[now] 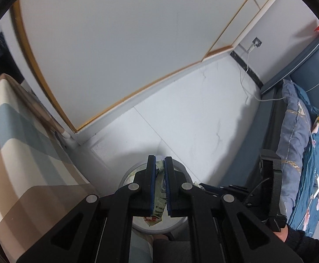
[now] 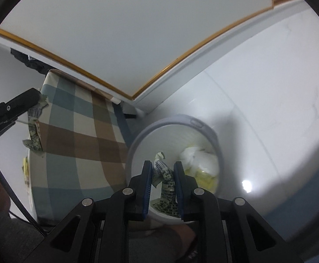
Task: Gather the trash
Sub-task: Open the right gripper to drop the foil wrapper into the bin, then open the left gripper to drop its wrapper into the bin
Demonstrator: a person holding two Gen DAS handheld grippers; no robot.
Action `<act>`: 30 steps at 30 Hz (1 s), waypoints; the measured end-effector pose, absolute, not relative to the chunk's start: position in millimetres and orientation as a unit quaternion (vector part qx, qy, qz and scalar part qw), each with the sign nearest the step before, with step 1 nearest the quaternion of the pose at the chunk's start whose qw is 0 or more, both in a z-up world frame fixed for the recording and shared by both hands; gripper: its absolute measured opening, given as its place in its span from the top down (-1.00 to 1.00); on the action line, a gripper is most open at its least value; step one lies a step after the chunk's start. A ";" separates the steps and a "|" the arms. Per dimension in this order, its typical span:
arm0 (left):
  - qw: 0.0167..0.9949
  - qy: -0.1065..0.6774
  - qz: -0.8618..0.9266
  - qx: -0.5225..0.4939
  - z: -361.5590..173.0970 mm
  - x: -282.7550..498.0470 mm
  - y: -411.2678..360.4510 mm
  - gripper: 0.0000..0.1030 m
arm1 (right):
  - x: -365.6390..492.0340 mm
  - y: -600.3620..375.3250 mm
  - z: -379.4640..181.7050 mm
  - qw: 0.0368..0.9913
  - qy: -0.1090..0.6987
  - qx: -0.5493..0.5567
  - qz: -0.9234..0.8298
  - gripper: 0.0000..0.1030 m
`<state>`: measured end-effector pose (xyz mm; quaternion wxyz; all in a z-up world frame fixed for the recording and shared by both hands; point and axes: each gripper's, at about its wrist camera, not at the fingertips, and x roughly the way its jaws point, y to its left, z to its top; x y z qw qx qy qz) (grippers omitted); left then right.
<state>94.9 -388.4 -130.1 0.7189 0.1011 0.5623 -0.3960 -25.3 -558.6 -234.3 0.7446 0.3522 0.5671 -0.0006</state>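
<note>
Left tool [image 1: 159, 160] clamped on green wrapper [image 1: 158, 199], right tool [image 2: 163, 164] clamped on printed wrapper [image 2: 167, 182], above bin [image 2: 203, 125].

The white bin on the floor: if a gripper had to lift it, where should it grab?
Probably take the bin by its rim, from straight above, one finger inside and one outside. The top is open, the wall looks thin, and the round body seems too wide to span.

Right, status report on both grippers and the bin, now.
Left gripper shut on a greenish wrapper, above the bin. Right gripper over the bin mouth, printed wrapper between its pads. Bin open, nothing blocking.
</note>
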 end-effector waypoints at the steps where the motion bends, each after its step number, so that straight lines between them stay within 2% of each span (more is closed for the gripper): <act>1: 0.717 0.565 -0.396 0.103 -132.3 95.9 -386.9 0.93 | -23.9 -558.8 -237.3 0.743 0.567 0.356 0.002 0.60; 2: 0.713 0.569 -0.395 0.105 -135.3 96.9 -389.0 0.93 | -24.1 -559.4 -239.7 0.741 0.566 0.361 0.010 0.60; 4: 0.707 0.575 -0.396 0.108 -140.8 98.5 -390.2 0.93 | -25.0 -560.4 -242.6 0.738 0.568 0.365 0.017 0.47; 6: 0.697 0.587 -0.397 0.113 -147.7 98.4 -393.2 0.93 | -27.2 -560.7 -246.3 0.735 0.564 0.375 0.025 0.17; 10: 0.675 0.610 -0.398 0.119 -158.5 96.6 -401.2 0.93 | -31.4 -562.1 -249.6 0.735 0.560 0.383 0.016 0.00; 12: 0.656 0.629 -0.400 0.115 -165.6 96.2 -404.9 0.93 | -36.0 -567.6 -250.6 0.733 0.558 0.389 0.001 -0.22; 18: 0.635 0.654 -0.389 0.133 -179.0 91.5 -413.3 0.93 | -47.6 -583.4 -253.2 0.727 0.556 0.401 -0.028 -0.39; 26: 0.631 0.659 -0.385 0.141 -180.4 88.4 -415.3 0.92 | -53.5 -593.6 -251.3 0.727 0.549 0.410 -0.043 -0.48; 27: 0.632 0.658 -0.383 0.142 -178.8 87.6 -414.6 0.90 | -53.9 -594.1 -249.5 0.729 0.548 0.408 -0.047 -0.52; 29: 0.639 0.656 -0.374 0.146 -177.5 87.5 -411.6 0.73 | -54.9 -594.6 -246.6 0.730 0.545 0.409 -0.051 -0.55; 30: 0.644 0.653 -0.371 0.146 -176.8 88.5 -410.2 0.58 | -55.4 -595.1 -245.1 0.730 0.544 0.410 -0.054 -0.59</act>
